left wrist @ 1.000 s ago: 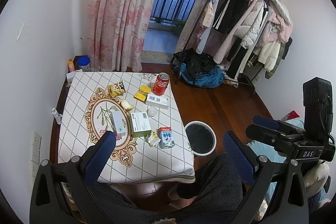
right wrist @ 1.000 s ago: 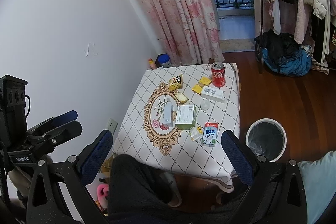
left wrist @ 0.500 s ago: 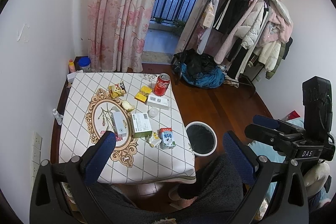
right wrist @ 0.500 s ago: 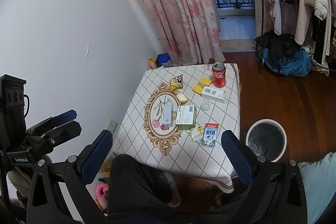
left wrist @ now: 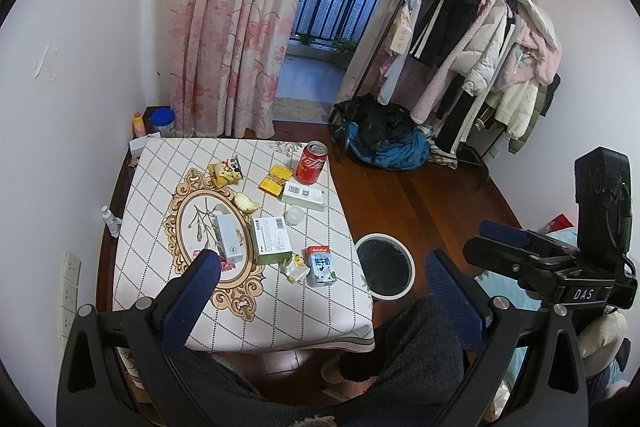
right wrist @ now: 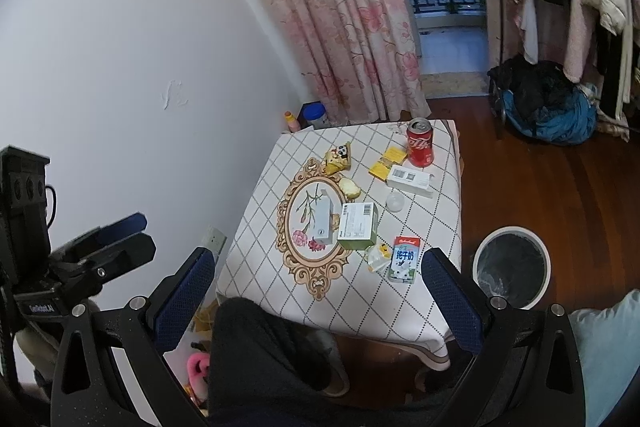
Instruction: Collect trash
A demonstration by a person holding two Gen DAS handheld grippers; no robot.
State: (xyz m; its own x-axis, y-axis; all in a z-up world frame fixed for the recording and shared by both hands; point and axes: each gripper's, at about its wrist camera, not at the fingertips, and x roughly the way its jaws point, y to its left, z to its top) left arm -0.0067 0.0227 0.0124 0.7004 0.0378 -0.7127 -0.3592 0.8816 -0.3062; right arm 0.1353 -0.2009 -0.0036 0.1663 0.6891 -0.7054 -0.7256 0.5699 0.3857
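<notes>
Below the right gripper (right wrist: 318, 279), a pink slipper (right wrist: 199, 367) shows only there; both grippers, left gripper (left wrist: 320, 287) too, spread wide, empty; bin (left wrist: 385, 269) at table's (left wrist: 256, 323) three o'clock.

Illumination is even, cool and moderately dim, apparently from indoor light; the balcony door (left wrist: 336, 15) shows dark blue dusk outside. Shadows on the tabletop (left wrist: 240, 303) are soft and faint. No strong glare appears. Both views show heavy fisheye distortion: the walls and curtain (right wrist: 340, 11) bow outward, and black corners frame each circular picture. Focus is sharp at center, softer toward the rim.
</notes>
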